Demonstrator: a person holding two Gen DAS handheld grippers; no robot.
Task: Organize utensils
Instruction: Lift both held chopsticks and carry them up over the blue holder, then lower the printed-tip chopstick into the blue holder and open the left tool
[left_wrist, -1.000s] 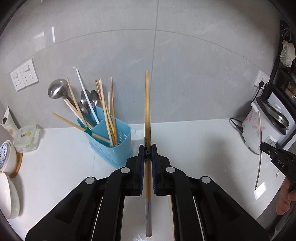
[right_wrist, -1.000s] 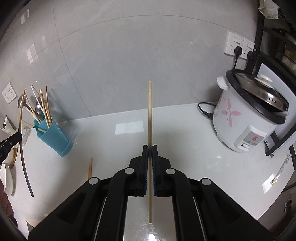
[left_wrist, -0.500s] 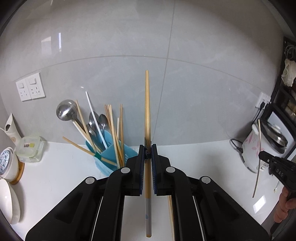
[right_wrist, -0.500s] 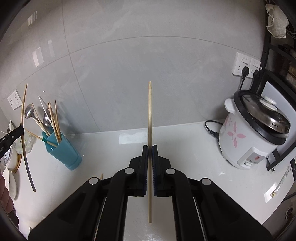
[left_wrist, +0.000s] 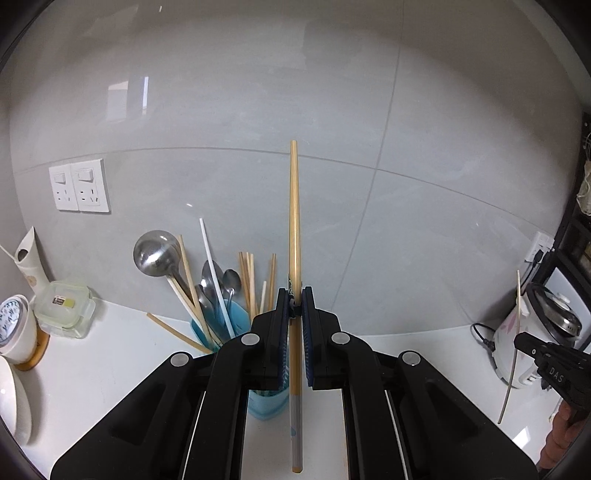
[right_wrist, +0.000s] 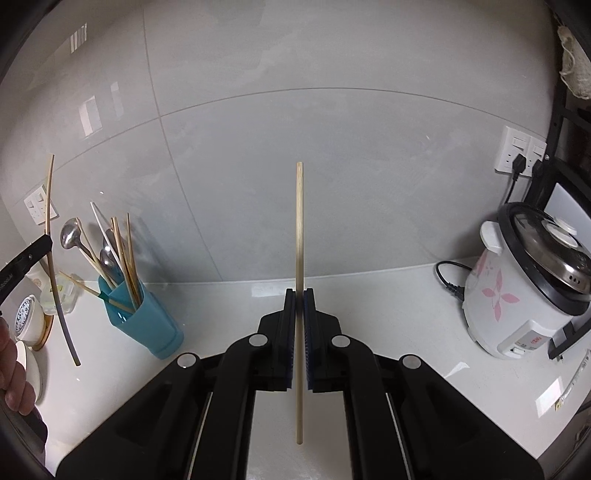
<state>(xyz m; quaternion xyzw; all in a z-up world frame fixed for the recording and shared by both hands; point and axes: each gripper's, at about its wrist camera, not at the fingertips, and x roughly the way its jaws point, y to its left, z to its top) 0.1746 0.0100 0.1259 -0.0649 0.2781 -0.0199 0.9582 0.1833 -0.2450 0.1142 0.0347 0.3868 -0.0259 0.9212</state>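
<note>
Chopsticks are the things being sorted here: the left gripper (left_wrist: 294, 306) is clamping a thick chopstick (left_wrist: 294, 229) upright between its closed fingers, hanging just above and right of the blue holder (left_wrist: 266, 398) on the worktop (left_wrist: 92, 354). The right gripper (right_wrist: 300, 301) is gripping a thin stick (right_wrist: 299, 236) the same way, well to the right of the holder (right_wrist: 147, 317) and left of the rice cooker (right_wrist: 524, 280).

The holder is already carrying a ladle (left_wrist: 157, 253), spoons (left_wrist: 221, 280) and a bunch of other chopsticks (left_wrist: 255, 280), so most of the sorting is looking done. What is remaining, as I judge it, is dropping these two held sticks in, the left one first since it is sitting nearest the opening. One chopstick (left_wrist: 177, 334) seems to be poking sideways out of the holder's left side.
</note>
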